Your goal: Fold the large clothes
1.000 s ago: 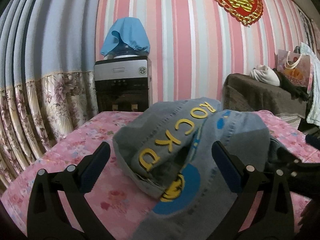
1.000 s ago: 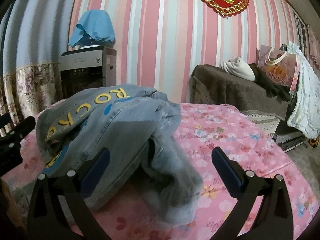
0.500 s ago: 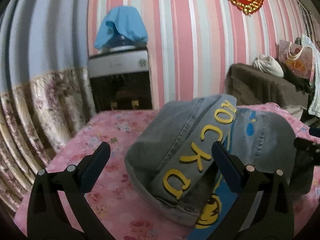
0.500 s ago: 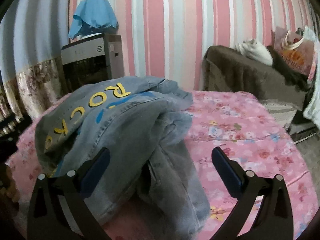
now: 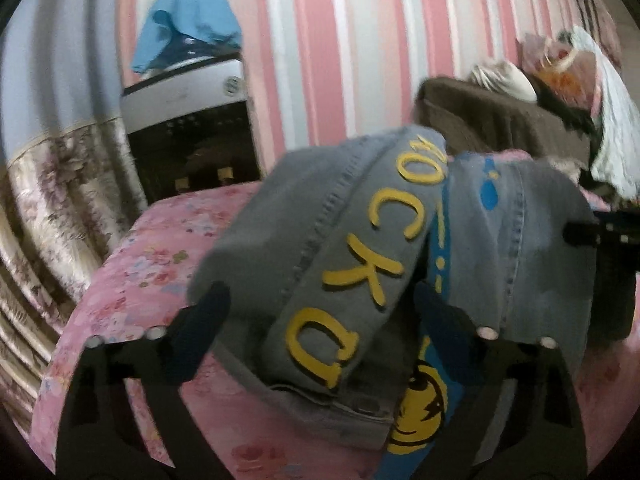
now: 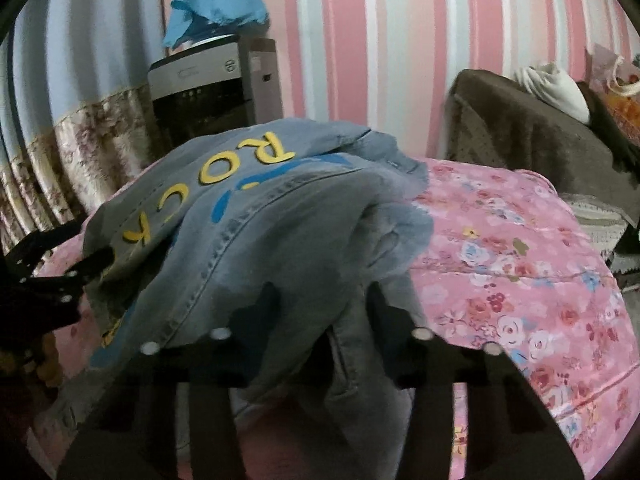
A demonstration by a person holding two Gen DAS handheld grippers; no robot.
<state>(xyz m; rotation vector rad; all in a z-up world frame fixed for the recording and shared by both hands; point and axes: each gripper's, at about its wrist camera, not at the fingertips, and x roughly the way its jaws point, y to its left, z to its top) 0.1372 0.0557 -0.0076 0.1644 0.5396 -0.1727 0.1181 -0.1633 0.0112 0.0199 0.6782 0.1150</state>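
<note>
A grey-blue denim jacket (image 5: 332, 240) with yellow letters and blue patches lies crumpled on the pink floral bed (image 5: 152, 256). My left gripper (image 5: 320, 316) is open, its fingers on either side of the jacket's near fold. In the right wrist view the jacket (image 6: 240, 216) bulges up in a heap, and my right gripper (image 6: 320, 300) has its fingers (image 6: 264, 304) close together, pinching a fold of the denim. The left gripper (image 6: 52, 276) shows at the left edge there; the right gripper (image 5: 600, 236) shows at the right edge of the left wrist view.
A water dispenser (image 5: 188, 120) draped with a blue cloth (image 5: 188, 28) stands behind the bed against the striped wall. A brown-covered sofa (image 6: 532, 136) with a white bundle and bags lies to the right. Floral curtains (image 5: 60, 184) hang at the left. Bare pink bedspread (image 6: 520, 264) lies right of the jacket.
Both grippers moved closer in on the jacket. My right gripper's fingers went from wide open to closed on a fold of denim. The left gripper stayed open.
</note>
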